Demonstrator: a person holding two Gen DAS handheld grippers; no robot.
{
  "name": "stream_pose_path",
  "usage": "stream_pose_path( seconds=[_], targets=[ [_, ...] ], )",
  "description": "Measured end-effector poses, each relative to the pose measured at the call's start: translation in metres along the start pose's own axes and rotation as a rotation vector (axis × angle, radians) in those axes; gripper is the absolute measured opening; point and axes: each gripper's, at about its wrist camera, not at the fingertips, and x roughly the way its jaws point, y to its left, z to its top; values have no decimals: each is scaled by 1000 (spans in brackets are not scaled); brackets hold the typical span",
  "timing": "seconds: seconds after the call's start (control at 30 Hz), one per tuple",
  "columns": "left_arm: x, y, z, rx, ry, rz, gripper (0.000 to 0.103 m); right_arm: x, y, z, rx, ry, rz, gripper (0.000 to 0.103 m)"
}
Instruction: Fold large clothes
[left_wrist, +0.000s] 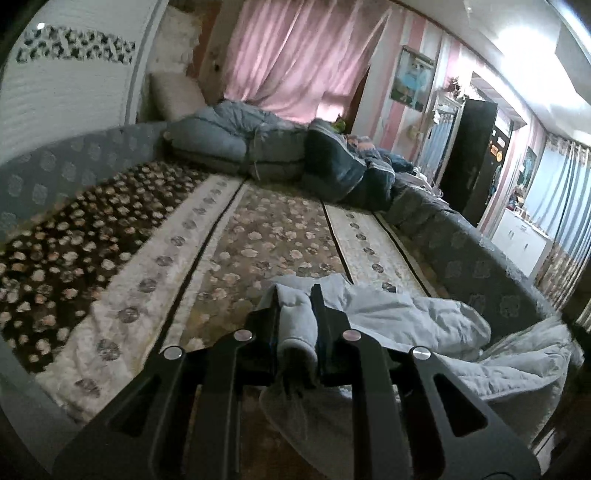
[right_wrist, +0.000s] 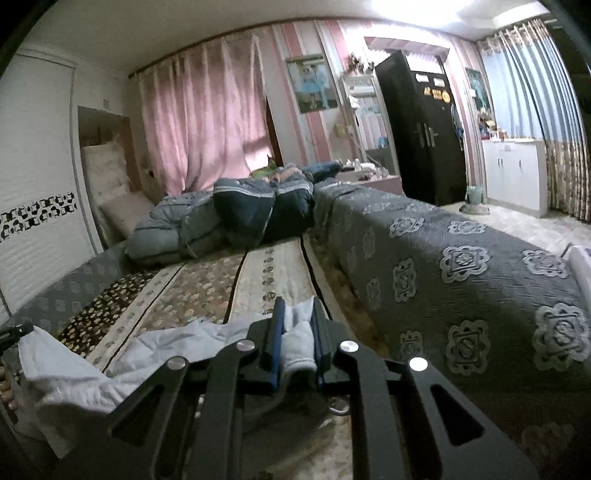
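In the left wrist view, the left claw (left_wrist: 297, 314) is clenched on a bunched fold of a pale blue-grey garment (left_wrist: 417, 321). The pinched fabric stands up between the two dark fingers and curls back toward the camera. From the claw the garment trails off to the right, rumpled, across the near edge of the bed (left_wrist: 258, 229) and over onto the grey medallion-patterned cover (left_wrist: 469, 262) that runs along the bed's right side. The bed surface is a striped spread with flower prints in brown and cream bands. At its far end lie folded grey-blue quilts (left_wrist: 236, 147), with a pink curtain (left_wrist: 295, 59) behind them and a dark wardrobe (left_wrist: 469, 162) to the right.

In the right wrist view, the right claw (right_wrist: 297, 332) is likewise clamped on a fold of the same garment (right_wrist: 177, 339), the cloth wedged between its blue-edged fingers. The rest of the garment spreads out to the left of the claw, lifted in part, with a raised white corner at the left edge of the frame. It lies on the near part of the bed (right_wrist: 207, 284). The grey cover (right_wrist: 461, 266) fills the right side, the quilts (right_wrist: 221, 218) sit at the far end, and the curtain (right_wrist: 207, 110) and wardrobe (right_wrist: 421, 129) stand beyond.
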Motion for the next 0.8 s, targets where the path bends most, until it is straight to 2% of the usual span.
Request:
stream_pose_path(
  seconds=[0.27, 0.4, 0.63, 0.8],
  targets=[
    [70, -11, 35, 60, 39, 3, 15, 59, 2, 18, 4, 32, 7, 13],
    [112, -15, 44, 85, 61, 34, 16, 104, -3, 19, 31, 67, -9, 13],
    [176, -20, 52, 131, 71, 92, 17, 159, 4, 24, 35, 107, -41, 13],
    [216, -15, 69, 111, 76, 132, 20, 215, 11, 16, 18, 175, -82, 14]
  ],
)
